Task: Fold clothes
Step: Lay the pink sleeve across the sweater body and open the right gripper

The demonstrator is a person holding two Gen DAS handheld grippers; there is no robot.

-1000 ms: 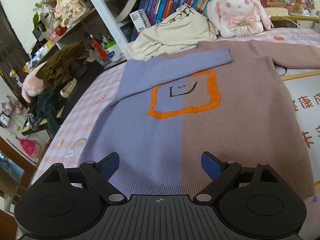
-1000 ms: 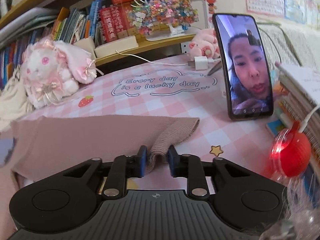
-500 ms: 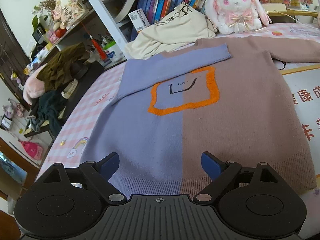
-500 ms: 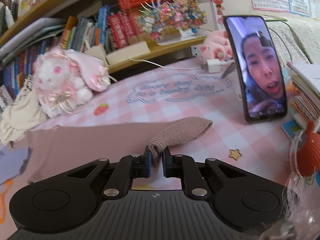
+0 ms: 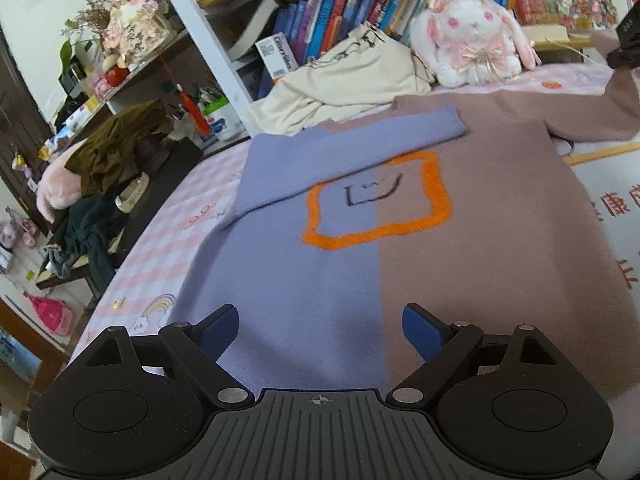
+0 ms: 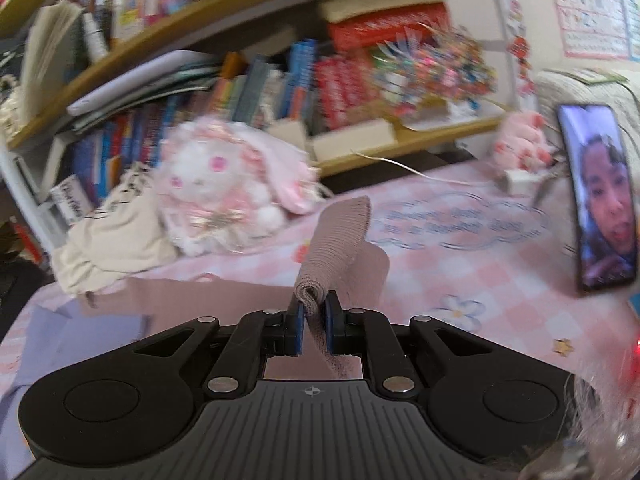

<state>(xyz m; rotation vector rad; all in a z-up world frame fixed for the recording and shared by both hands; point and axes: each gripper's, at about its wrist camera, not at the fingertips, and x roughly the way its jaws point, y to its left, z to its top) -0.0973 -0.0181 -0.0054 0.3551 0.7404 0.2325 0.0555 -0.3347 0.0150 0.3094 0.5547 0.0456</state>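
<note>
A sweater (image 5: 400, 248), half lilac and half dusty pink with an orange square on the chest, lies flat on the pink checked bed cover. Its lilac sleeve (image 5: 344, 152) is folded across the chest. My left gripper (image 5: 320, 330) hovers open over the hem, nothing between its blue pads. My right gripper (image 6: 313, 322) is shut on the ribbed cuff (image 6: 334, 248) of the pink sleeve, which is lifted off the bed and stands up past the fingers. In the left wrist view that gripper (image 5: 626, 46) shows at the far right edge with the pink sleeve (image 5: 592, 116) rising to it.
A white plush rabbit (image 5: 476, 46) and a cream garment (image 5: 352, 80) lie at the bed's far end, under bookshelves. A phone (image 6: 596, 196) stands propped at the right. A dark stand with piled clothes (image 5: 104, 172) is left of the bed.
My right gripper closed on the pink cuff and lifted it off the bed, swinging left. The left gripper stayed open and nearly still over the hem.
</note>
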